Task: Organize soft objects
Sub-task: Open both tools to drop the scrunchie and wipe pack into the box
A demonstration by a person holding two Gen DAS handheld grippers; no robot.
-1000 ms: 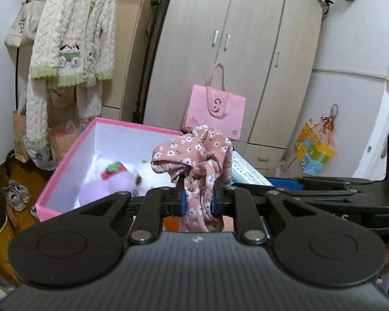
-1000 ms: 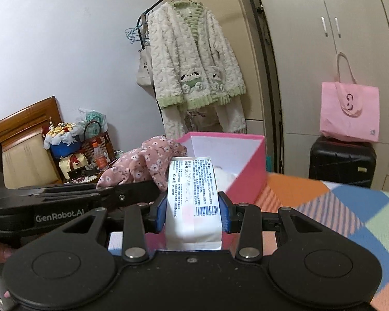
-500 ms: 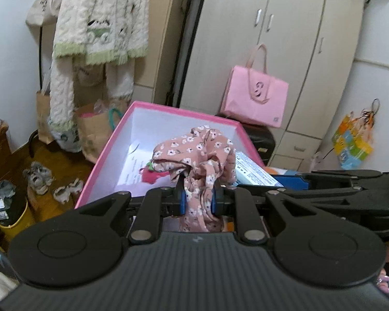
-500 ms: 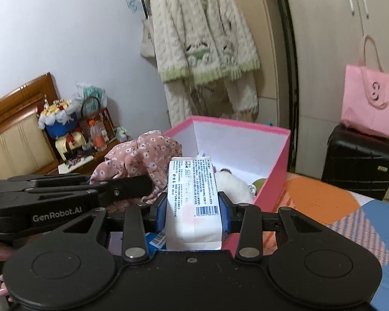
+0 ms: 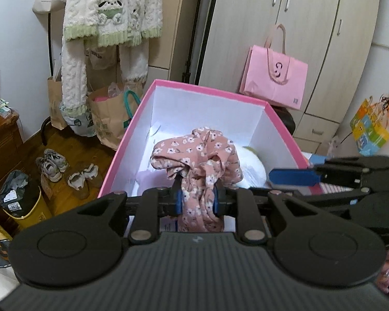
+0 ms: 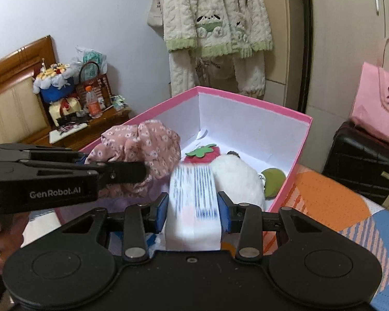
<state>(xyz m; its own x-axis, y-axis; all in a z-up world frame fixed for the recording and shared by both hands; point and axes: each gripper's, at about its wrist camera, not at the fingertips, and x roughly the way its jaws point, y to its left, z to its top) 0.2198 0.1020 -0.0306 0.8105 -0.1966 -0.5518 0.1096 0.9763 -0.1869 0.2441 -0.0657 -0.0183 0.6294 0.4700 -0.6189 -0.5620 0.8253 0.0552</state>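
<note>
A pink box (image 5: 210,90) with white inner walls stands open in front of both grippers. My left gripper (image 5: 197,197) hangs over its near end, pads pressing on a bunched pink floral cloth (image 5: 194,155); its jaws are opening slightly. My right gripper (image 6: 193,207) is shut on a white packet (image 6: 192,199) with a barcode, held above the box (image 6: 254,103). Beside it is the left gripper (image 6: 122,173) with the floral cloth (image 6: 137,145). Inside the box lie a white plush (image 6: 236,178), a strawberry toy (image 6: 202,155) and a green piece (image 6: 273,181).
A cream cardigan (image 5: 111,13) hangs behind the box, with paper bags (image 5: 109,114) and shoes (image 5: 64,171) on the floor at left. A pink bag (image 5: 275,80) sits on a black suitcase (image 6: 360,160) by the wardrobe. A patchwork bedspread (image 6: 324,199) lies under the box.
Both grippers have moved forward and down over the pink box with their loads. The box now looks nearer, and more of its inside shows.
</note>
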